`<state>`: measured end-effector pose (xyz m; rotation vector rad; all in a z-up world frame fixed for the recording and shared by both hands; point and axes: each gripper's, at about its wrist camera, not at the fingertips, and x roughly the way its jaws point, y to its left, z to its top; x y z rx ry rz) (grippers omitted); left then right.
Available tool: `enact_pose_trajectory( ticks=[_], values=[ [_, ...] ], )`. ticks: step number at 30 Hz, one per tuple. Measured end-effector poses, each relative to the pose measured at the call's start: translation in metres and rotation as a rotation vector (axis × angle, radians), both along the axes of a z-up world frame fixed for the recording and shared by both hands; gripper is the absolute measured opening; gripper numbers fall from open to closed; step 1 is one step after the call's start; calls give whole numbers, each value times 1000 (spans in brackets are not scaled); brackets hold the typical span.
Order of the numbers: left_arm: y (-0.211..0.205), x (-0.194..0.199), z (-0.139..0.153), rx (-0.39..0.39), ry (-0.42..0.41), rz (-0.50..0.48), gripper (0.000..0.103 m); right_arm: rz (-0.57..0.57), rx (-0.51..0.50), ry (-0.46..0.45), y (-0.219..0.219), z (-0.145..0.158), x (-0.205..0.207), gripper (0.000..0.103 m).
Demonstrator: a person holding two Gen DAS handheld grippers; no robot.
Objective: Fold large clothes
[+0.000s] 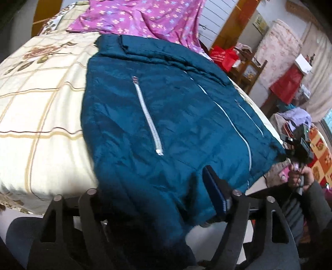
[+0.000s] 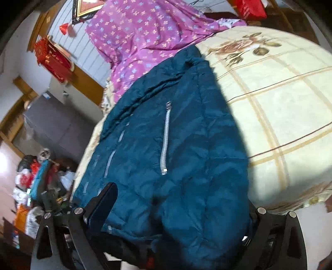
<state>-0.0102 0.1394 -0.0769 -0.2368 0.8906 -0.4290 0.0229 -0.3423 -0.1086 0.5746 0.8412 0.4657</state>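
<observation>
A large teal puffer jacket (image 1: 157, 116) with silver zips lies front-up on the cream bed (image 1: 41, 99); it also shows in the right wrist view (image 2: 176, 145). My left gripper (image 1: 164, 199) holds the jacket's near hem; one blue-padded finger (image 1: 215, 193) lies on top of the fabric and the other is hidden under it. My right gripper (image 2: 178, 209) grips the hem too, with one finger (image 2: 103, 205) over the cloth. In the left wrist view the right gripper (image 1: 298, 149) sits at the jacket's right hem corner.
A purple flowered sheet (image 1: 145, 18) lies bunched at the bed's far end. Red bags (image 1: 224, 56), a wooden chair and cluttered bundles (image 2: 39, 187) stand on the floor beside the bed. The bed's edge runs just in front of both grippers.
</observation>
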Motion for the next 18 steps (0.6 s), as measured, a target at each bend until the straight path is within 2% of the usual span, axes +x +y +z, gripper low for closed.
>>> enact_pose_trajectory(
  ticks=[3, 6, 8, 10, 13, 18],
  values=[
    [2, 2, 0, -11, 3, 1, 76, 19, -36, -15, 4, 3, 0, 101],
    [15, 4, 0, -25, 4, 73, 76, 3, -31, -29, 4, 2, 0, 101],
    [16, 2, 0, -39, 10, 66, 76, -2, -26, -27, 3, 2, 0, 101],
    [8, -5, -1, -24, 15, 30, 76, 0, -33, -25, 4, 2, 0, 102],
    [2, -9, -2, -3, 8, 32, 78, 6, -68, -31, 7, 3, 0, 103],
    [7, -7, -2, -51, 18, 45, 80, 13, -121, -33, 14, 4, -1, 103]
  ],
)
